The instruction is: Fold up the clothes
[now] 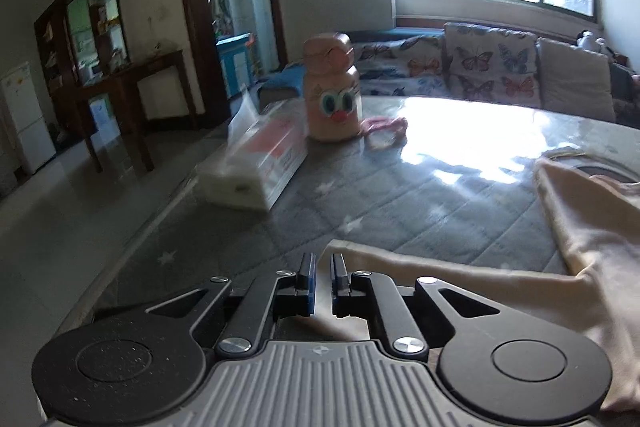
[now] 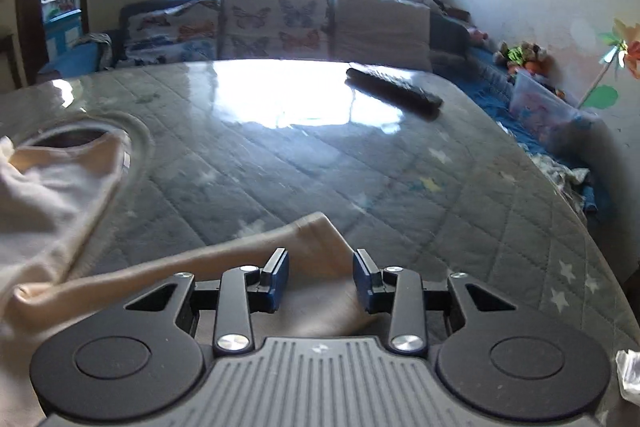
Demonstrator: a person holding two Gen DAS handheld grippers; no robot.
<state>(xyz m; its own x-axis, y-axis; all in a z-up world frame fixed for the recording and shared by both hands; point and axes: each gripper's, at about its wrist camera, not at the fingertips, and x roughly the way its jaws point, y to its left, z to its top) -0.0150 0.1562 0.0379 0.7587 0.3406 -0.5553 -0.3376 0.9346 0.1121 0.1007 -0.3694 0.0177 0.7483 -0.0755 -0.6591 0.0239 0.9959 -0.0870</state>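
Note:
A cream garment (image 1: 480, 291) lies on the grey quilted table cover (image 1: 400, 195). One sleeve runs left to my left gripper (image 1: 323, 259), whose jaws stand only a narrow gap apart over the sleeve's end, with cloth showing beneath them. In the right wrist view the garment's body and neckline (image 2: 60, 195) lie at the left. Its other sleeve (image 2: 248, 255) reaches under my right gripper (image 2: 321, 255). That gripper is open wide, one finger on each side of the cuff, and grips nothing.
A tissue pack (image 1: 260, 163), a pink bottle with cartoon eyes (image 1: 332, 91) and a small pink cloth (image 1: 384, 131) sit at the table's far left. A black remote (image 2: 394, 89) lies at the far right. A butterfly-cushioned sofa (image 2: 276, 23) stands behind the table.

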